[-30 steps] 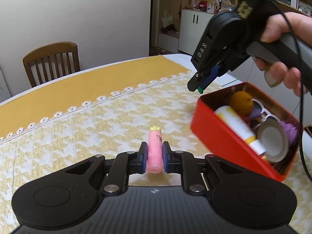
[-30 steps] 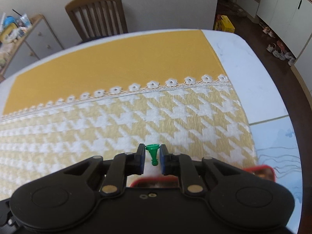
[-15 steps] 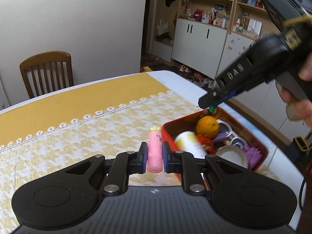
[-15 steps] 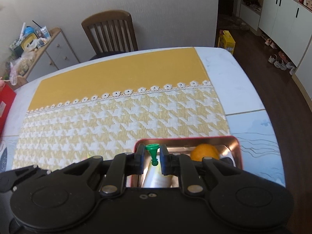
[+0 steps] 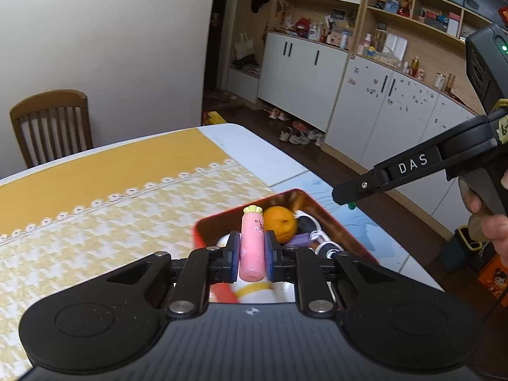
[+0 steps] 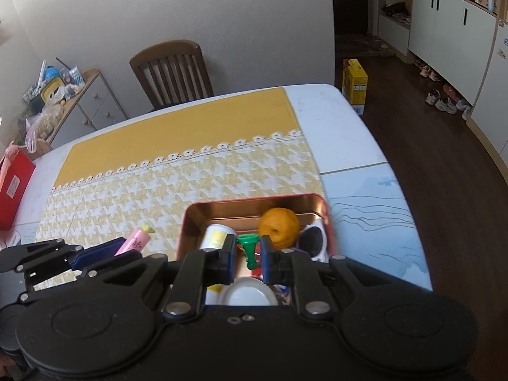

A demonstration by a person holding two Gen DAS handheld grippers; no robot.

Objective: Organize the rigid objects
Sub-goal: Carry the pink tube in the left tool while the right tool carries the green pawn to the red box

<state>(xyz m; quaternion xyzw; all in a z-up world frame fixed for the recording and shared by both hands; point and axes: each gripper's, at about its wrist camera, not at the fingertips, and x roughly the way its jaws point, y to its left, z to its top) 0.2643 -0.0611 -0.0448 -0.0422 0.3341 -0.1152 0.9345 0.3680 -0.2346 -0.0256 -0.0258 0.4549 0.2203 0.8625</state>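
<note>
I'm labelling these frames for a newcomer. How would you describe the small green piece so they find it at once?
Start at the red tin on the yellow houndstooth cloth. Just above it, the right gripper pinches the green piece, funnel-topped on a thin stem. It is the only green thing, beside the round orange.

A home dining room: a wooden slat-backed chair (image 6: pixel 173 71) behind a yellow-clothed white table (image 6: pixel 333 120), white cupboards (image 5: pixel 301 79) with shoes (image 5: pixel 295 135) beyond.

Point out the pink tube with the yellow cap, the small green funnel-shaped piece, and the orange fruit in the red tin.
Pink tube with yellow cap (image 5: pixel 252 247): left wrist view, mid-body between the pads.
Small green funnel-shaped piece (image 6: pixel 249 249): right wrist view, its stem.
Orange fruit (image 6: pixel 279 227): right wrist view, centre of its skin.
</note>
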